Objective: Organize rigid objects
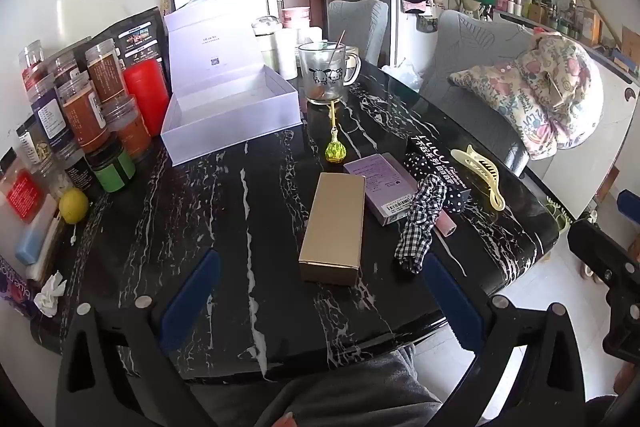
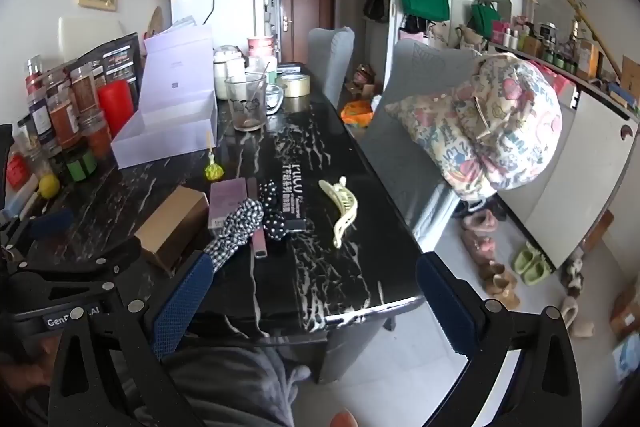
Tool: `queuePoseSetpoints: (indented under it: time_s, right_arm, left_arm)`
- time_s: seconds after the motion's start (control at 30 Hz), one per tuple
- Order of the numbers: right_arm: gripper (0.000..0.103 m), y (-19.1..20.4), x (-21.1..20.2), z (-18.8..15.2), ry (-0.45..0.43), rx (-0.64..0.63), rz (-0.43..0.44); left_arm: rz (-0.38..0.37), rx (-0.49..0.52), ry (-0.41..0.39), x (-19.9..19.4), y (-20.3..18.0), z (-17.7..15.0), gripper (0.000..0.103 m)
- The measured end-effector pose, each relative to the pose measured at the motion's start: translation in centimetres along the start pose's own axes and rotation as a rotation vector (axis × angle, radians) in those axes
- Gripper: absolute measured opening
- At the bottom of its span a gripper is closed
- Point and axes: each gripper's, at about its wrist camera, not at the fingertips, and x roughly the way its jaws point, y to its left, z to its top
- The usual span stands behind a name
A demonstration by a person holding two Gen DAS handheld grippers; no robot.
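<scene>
On the black marble table (image 1: pixel 224 211) lie a gold box (image 1: pixel 334 227), a purple box (image 1: pixel 378 185), a checked scrunchie (image 1: pixel 420 223), a black dotted box (image 1: pixel 440 167), a yellow hair claw (image 1: pixel 486 173) and a green lollipop (image 1: pixel 335 147). An open white box (image 1: pixel 228 107) stands at the back left. My left gripper (image 1: pixel 320 301) is open and empty, just short of the gold box. My right gripper (image 2: pixel 314 301) is open and empty over the table's near edge, with the hair claw (image 2: pixel 342 207), scrunchie (image 2: pixel 236 227) and gold box (image 2: pixel 172 227) ahead.
Jars and a red can (image 1: pixel 146 99) crowd the left edge, with a lemon (image 1: pixel 73 205) and tissue (image 1: pixel 50 293). A glass mug (image 1: pixel 326 75) stands behind the white box. Grey chairs with a floral cushion (image 1: pixel 536 95) are on the right. Shoes (image 2: pixel 528 267) lie on the floor.
</scene>
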Motion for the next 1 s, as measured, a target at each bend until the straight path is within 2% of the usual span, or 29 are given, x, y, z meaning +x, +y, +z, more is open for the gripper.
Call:
queuePoseSetpoints:
  time_s: [0.23,1.0]
  right_arm:
    - [0.103,-0.31,0.18,0.01,0.006,0.009,-0.002]
    - [0.103,-0.4,-0.08,-0.07,0.003,0.007,-0.012]
  left_arm:
    - [-0.031,-0.007,-0.006,-0.2,-0.15,-0.07,0.103]
    - [-0.026,0.007,-0.009,-0.36,-0.16,0.05,0.103]
